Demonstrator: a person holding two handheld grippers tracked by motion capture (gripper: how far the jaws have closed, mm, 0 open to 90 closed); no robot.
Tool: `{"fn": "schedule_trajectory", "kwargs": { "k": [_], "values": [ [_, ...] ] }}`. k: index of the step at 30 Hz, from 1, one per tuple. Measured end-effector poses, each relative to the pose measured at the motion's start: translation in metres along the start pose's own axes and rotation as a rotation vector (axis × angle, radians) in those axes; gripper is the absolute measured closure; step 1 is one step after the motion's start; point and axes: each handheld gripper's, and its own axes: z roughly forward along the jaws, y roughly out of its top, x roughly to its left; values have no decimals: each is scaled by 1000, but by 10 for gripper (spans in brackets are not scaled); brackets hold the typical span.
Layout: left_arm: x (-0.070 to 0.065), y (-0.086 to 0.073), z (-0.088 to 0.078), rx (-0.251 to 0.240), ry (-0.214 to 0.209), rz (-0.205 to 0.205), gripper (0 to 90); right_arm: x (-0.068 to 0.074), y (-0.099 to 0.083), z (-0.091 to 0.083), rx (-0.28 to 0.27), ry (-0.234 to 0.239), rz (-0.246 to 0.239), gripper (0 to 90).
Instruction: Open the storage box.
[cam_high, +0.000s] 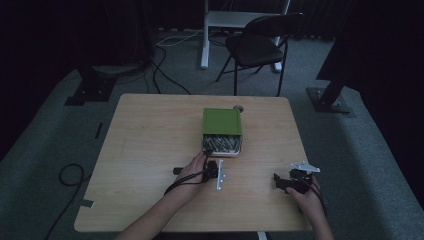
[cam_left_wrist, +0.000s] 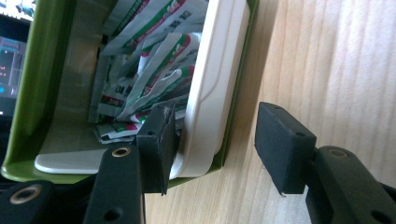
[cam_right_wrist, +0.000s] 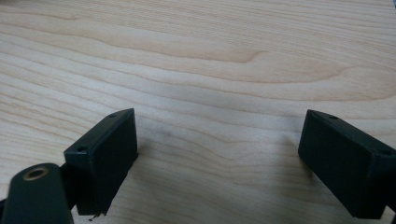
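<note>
Step in hand: left gripper (cam_left_wrist: 212, 147) straddling the near rim of the green box (cam_high: 222, 121), one jaw inside among the packets (cam_left_wrist: 154, 70), nothing pinched yet. Next move: shift onto one packet, then close. Right gripper (cam_right_wrist: 217, 161) right of box, jaws wide, empty. Packet print unreadable.

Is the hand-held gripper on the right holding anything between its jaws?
No: in the right gripper view, the right hand-held gripper has its jaws standing wide apart over the bare wooden table, nothing between them.
</note>
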Motion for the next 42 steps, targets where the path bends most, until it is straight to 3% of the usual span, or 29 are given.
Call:
{"fn": "schedule_trajectory", "kwargs": {
  "k": [7,10,16,21,26,30,32,36,42],
  "values": [
    [0,2,7,2,14,8,540,0,0,0,0,0,0,113],
    [0,1,11,-12,39,13,540,0,0,0,0,0,0,113],
    [-3,-1,19,-3,36,-5,555,0,0,0,0,0,0,113],
    [-2,1,20,-25,34,-19,565,0,0,0,0,0,0,113],
    [-1,4,21,0,49,4,636,0,0,0,0,0,0,113],
    [-2,4,22,6,55,19,642,0,0,0,0,-1,0,112],
    [-2,5,22,13,75,37,684,0,0,0,0,-1,0,112],
    [-2,7,21,30,69,18,689,0,0,0,0,0,0,112],
    [-4,7,19,19,78,11,689,0,0,0,0,0,0,113]
  ]
}}
